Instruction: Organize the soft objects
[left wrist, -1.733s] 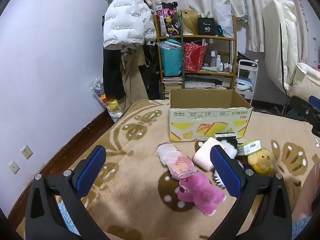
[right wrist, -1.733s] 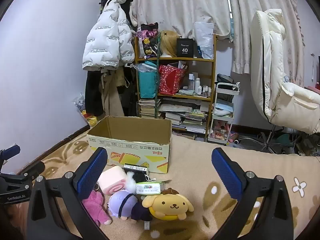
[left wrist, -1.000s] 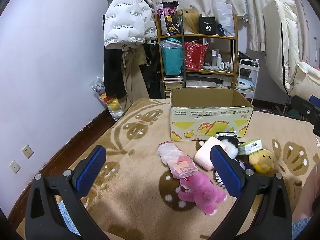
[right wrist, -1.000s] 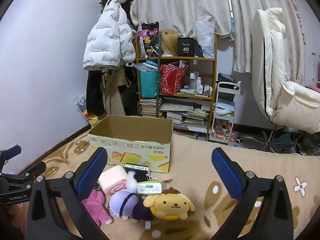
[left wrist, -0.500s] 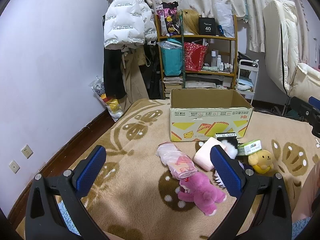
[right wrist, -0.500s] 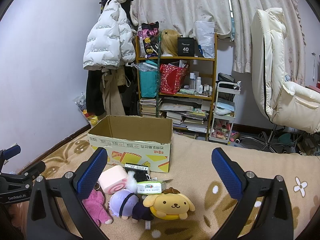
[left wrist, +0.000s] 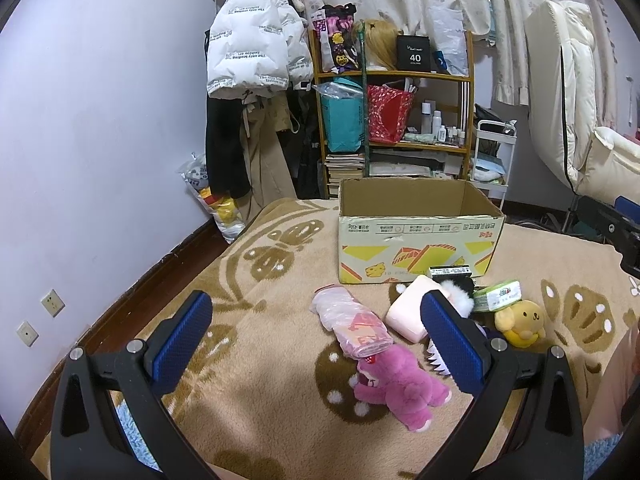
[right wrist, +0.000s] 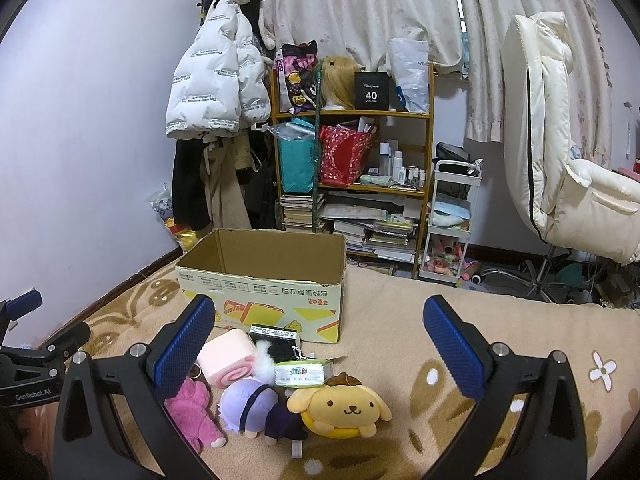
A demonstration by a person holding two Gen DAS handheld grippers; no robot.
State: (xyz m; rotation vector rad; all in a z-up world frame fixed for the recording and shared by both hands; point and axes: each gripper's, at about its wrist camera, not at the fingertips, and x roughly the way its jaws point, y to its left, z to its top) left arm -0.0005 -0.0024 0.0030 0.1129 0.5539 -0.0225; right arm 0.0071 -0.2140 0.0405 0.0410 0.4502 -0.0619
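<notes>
An open cardboard box (left wrist: pixel 416 236) (right wrist: pixel 264 284) stands empty on the beige blanket. In front of it lies a pile of soft toys: a magenta plush (left wrist: pixel 400 388) (right wrist: pixel 192 408), a pink bagged bundle (left wrist: pixel 352 324), a pink roll cushion (left wrist: pixel 408 312) (right wrist: pixel 228 352), a purple-headed doll (right wrist: pixel 256 408), a yellow dog plush (left wrist: pixel 520 320) (right wrist: pixel 344 408) and a green tissue pack (left wrist: pixel 498 294) (right wrist: pixel 304 372). My left gripper (left wrist: pixel 316 344) is open above the blanket, left of the pile. My right gripper (right wrist: pixel 320 348) is open, hovering over the pile with nothing between its fingers.
A wooden shelf (right wrist: pixel 356 168) full of bags and books stands behind the box, with coats (left wrist: pixel 252 56) hanging to its left. A cream recliner (right wrist: pixel 560 160) and a white cart (right wrist: pixel 452 220) sit at the right. The wall runs along the left.
</notes>
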